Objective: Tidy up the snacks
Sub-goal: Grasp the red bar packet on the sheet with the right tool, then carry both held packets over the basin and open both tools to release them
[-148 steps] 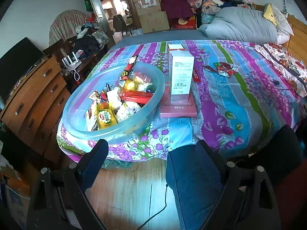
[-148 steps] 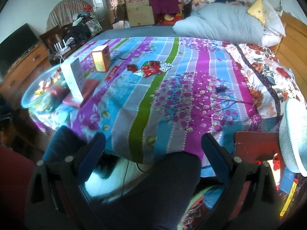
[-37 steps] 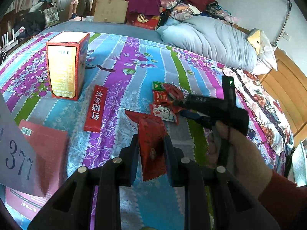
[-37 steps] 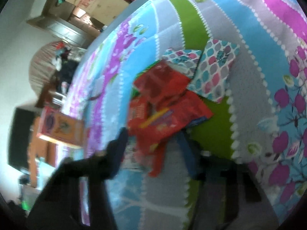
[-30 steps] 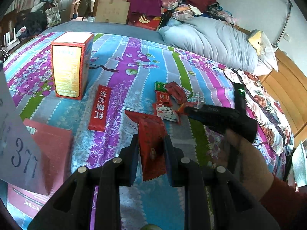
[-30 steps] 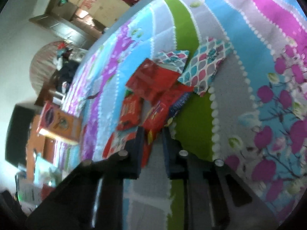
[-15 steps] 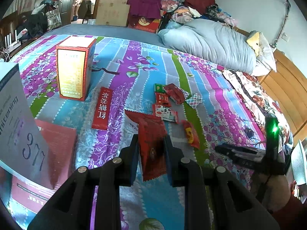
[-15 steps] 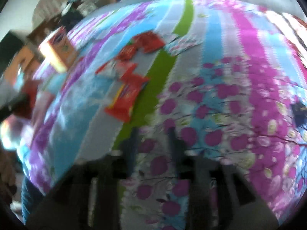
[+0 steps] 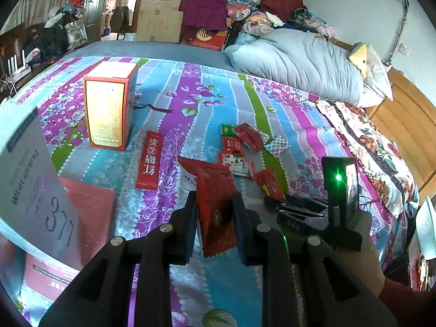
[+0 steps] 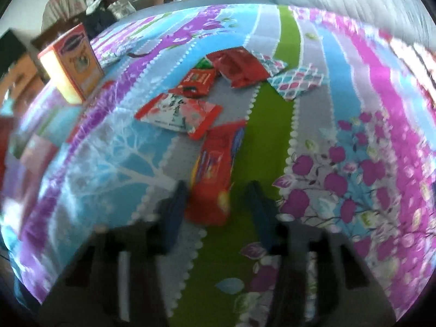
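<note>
Left gripper [image 9: 215, 212] pinches a dark red foil snack packet [image 9: 216, 207] upright between its pads, above the near part of the striped floral bedsheet [image 9: 190, 103]. Right gripper [image 10: 215, 207], its jaws just closing, straddles the near end of a long red snack wrapper [image 10: 215, 171] lying flat on the sheet; blur hides whether the pads press it. Beyond lies a loose cluster of small sachets [image 10: 215, 81]; the orange-red carton [image 9: 109, 109] stands far left. Likely failures: the flat, slippery wrapper may slide out of an end-only pinch, or the pads may nip soft sheet with it and drag the neighbouring white-and-red sachet [image 10: 179, 114], which touches its far end.
</note>
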Demonstrator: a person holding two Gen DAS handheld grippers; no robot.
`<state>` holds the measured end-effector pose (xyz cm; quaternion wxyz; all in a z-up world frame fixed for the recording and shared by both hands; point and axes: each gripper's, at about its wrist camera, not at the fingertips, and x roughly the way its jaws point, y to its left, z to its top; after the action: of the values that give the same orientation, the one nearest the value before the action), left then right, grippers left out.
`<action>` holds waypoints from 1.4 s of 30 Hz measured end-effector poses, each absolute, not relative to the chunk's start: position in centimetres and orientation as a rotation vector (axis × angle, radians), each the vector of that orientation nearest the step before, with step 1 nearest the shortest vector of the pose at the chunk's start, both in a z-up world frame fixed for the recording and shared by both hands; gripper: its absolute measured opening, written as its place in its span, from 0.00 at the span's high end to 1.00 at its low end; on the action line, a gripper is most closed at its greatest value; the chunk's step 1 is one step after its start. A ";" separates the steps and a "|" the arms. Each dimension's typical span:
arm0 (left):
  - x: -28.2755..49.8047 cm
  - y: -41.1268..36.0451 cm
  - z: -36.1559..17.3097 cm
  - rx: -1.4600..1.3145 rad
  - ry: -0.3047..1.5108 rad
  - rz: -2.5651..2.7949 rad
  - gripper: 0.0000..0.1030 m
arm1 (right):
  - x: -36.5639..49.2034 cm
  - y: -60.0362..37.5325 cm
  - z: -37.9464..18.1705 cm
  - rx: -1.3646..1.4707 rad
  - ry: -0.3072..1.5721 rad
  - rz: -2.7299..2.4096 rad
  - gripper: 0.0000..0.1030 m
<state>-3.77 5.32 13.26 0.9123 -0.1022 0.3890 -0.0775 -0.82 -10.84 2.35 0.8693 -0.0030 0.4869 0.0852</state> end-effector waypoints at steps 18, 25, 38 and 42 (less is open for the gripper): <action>-8.4 10.2 22.5 -0.220 0.620 -0.095 0.77 | -5.9 -4.4 20.0 0.033 0.666 0.412 0.72; -11.6 19.0 26.0 -0.258 0.537 0.080 0.77 | -6.2 4.1 24.4 -0.008 0.595 0.592 0.72; -19.2 36.2 27.4 -0.379 0.471 0.412 0.77 | -8.2 21.3 24.8 -0.077 0.644 0.918 0.72; -21.1 39.7 26.2 -0.424 0.478 0.477 0.77 | -9.0 24.3 24.2 -0.106 0.673 0.964 0.72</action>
<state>-21.13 39.67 26.17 0.9217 -0.2064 0.2325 0.2322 -9.00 24.26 24.19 0.8307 -0.0501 0.3175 0.4545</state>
